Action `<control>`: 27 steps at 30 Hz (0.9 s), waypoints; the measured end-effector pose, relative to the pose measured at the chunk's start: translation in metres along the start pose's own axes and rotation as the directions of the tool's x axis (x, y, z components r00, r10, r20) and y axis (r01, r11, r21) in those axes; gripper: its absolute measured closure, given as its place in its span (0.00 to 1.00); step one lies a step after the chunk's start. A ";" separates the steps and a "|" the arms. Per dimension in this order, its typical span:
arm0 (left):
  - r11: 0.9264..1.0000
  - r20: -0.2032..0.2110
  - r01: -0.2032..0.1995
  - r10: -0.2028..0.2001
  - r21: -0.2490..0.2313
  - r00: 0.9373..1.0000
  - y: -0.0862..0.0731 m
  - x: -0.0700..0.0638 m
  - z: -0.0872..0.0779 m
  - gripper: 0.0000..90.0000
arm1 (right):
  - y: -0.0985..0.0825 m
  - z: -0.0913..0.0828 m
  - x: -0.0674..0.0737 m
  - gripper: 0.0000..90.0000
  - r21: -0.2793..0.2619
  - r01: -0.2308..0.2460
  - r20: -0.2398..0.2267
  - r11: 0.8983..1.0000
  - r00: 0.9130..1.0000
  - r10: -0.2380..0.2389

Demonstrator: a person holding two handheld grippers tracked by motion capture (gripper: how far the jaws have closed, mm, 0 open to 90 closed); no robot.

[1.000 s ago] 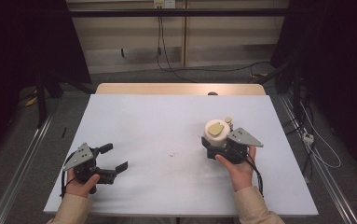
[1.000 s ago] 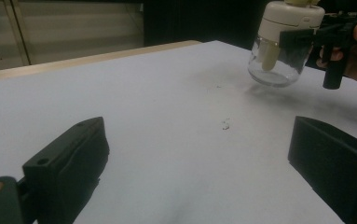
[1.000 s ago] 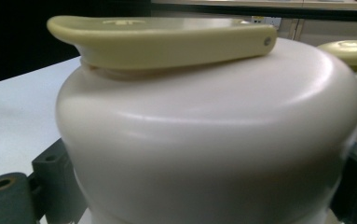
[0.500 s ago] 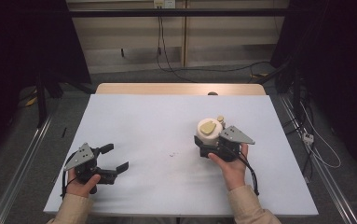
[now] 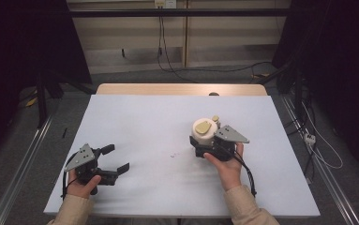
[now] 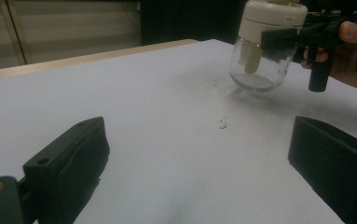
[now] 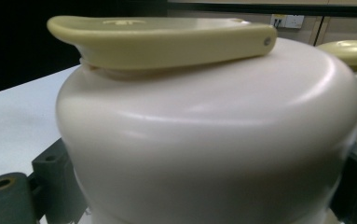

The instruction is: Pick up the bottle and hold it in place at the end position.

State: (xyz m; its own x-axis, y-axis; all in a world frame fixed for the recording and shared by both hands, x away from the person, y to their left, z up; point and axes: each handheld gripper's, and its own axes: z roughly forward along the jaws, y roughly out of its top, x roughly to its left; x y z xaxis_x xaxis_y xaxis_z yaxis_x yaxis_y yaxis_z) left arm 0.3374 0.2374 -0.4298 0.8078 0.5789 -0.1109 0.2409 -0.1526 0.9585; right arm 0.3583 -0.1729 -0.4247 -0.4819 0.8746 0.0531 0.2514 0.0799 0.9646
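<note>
On the table, the jar stood right of the middle, between the jaws of the right gripper, which reached it from 5 o'clock. In the left gripper view its base appeared tilted, just above the surface. The left gripper rested near the front left corner, at about 8 o'clock from the jar and well apart from it. A small crumb lay between them, nearer the jar.

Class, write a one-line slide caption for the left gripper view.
Open left tongs face the right tongs, gripping a cream-lidded glass jar tilted above the white table.
</note>
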 end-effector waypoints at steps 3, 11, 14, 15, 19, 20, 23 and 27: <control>1.000 0.000 0.003 -0.003 -0.001 1.000 0.000 0.000 0.000 0.05 | 0.000 0.003 0.002 0.08 0.001 -0.011 -0.002 1.000 1.000 0.011; 1.000 0.000 -0.001 0.001 0.000 1.000 0.000 0.000 0.000 0.05 | -0.001 0.011 0.007 0.08 0.002 -0.011 -0.013 1.000 1.000 0.011; 1.000 0.001 0.001 -0.001 -0.002 1.000 0.000 0.000 0.000 0.05 | 0.000 0.014 0.009 0.08 0.003 -0.009 -0.016 1.000 1.000 0.009; 1.000 0.001 0.000 0.000 -0.002 1.000 0.000 0.000 0.000 0.05 | 0.001 0.015 0.009 0.08 0.000 -0.011 -0.018 1.000 1.000 0.011; 1.000 0.001 0.004 -0.004 -0.005 1.000 0.000 0.000 0.000 0.05 | 0.001 0.021 0.010 0.08 -0.001 -0.014 -0.020 1.000 1.000 0.014; 1.000 -0.001 0.003 -0.003 -0.005 1.000 0.000 0.000 0.000 0.05 | 0.001 0.022 0.010 0.08 0.001 -0.015 -0.019 1.000 1.000 0.015; 1.000 -0.001 0.005 -0.005 -0.004 1.000 0.000 0.000 0.000 0.05 | 0.002 0.025 0.012 0.08 0.001 -0.017 -0.019 1.000 1.000 0.017; 1.000 -0.001 0.004 -0.004 -0.005 1.000 0.000 0.000 0.000 0.05 | 0.001 0.030 0.012 0.08 0.005 -0.012 -0.017 1.000 1.000 0.012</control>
State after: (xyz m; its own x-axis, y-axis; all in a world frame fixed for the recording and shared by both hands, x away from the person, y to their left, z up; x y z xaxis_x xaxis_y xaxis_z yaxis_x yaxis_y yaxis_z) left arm 0.3374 0.2376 -0.4297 0.8064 0.5803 -0.1142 0.2412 -0.1463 0.9594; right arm 0.3782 -0.1475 -0.4307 -0.4931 0.8672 0.0689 0.2610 0.0719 0.9627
